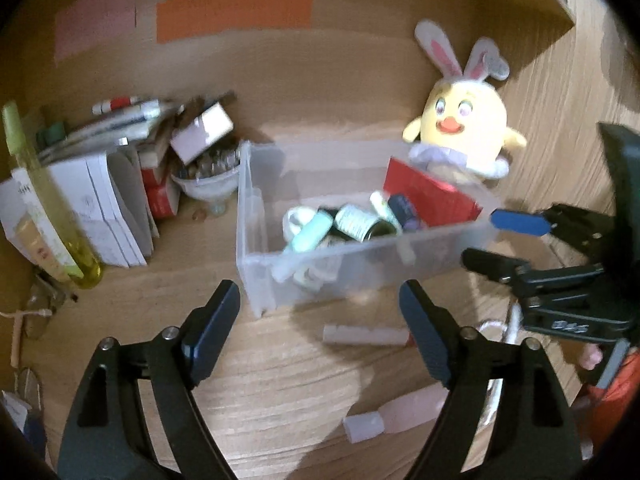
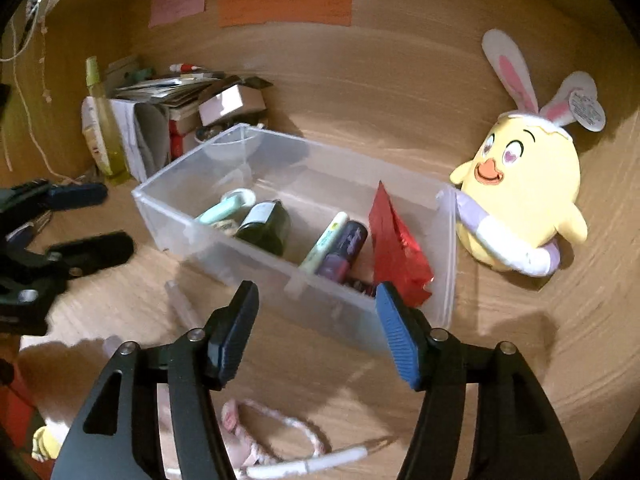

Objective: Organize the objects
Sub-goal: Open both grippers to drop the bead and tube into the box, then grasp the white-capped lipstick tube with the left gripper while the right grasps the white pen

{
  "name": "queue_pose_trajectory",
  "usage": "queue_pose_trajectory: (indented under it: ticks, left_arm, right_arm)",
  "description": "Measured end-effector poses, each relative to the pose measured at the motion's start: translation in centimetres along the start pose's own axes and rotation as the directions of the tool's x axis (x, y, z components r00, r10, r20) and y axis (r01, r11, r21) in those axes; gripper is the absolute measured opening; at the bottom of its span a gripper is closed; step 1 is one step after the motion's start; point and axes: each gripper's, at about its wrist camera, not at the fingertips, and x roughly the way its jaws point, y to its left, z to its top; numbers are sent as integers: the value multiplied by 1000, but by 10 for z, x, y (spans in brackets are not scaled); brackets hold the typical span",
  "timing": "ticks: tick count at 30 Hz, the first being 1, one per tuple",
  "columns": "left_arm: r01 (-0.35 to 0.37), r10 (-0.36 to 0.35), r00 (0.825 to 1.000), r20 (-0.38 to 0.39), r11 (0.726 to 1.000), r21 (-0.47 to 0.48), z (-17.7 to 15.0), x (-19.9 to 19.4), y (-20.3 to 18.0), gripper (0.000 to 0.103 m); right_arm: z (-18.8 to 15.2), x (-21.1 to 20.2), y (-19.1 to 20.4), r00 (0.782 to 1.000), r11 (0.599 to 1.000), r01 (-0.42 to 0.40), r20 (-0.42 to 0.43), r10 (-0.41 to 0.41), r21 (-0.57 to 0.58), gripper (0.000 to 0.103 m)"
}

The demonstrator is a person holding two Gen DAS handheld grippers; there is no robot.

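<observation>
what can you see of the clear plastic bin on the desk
The clear plastic bin is a frosted, see-through rectangular tub with no lid, standing upright on the wooden desk. Inside lie a mint tube, a dark jar, a pale stick, a purple tube and a red foil packet leaning at one end. The yellow chick plush sits against that end, one arm at the rim. Neither gripper touches the bin.

Warm dim indoor light, hard shadows on wood, motion blur, fisheye bending, dark vignetted corners
</observation>
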Motion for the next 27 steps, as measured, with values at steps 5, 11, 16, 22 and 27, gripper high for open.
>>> queue_pose_trajectory:
  ticks: [5,11,16,22,27]
  left_arm:
    - [-10,10,998,-59,1000,-12,-18,14,7,82]
    - [21,-21,992,-125,1000,-6,-30,27,9,82]
    - [56,-42,987,-157,995,88,-27,39,-6,82]
    - [112,-79,976,-203,981,160,-16,56,-21,82]
    - [202,-154,957,-247,963,181,-13,67,-32,82]
  right_arm:
    - [-9,2,12,998,998,-54,-22,54,-31,57]
    - [-23,8,10,996,998,-71,-58,71,1,58]
    - [-44,1,-12,995,996,-41,-90,48,76,58]
    - [-71,-16,-38,992,984,-9,-124,31,178,58]
    - [-84,-17,-43,989,972,10,-143,24,233,58]
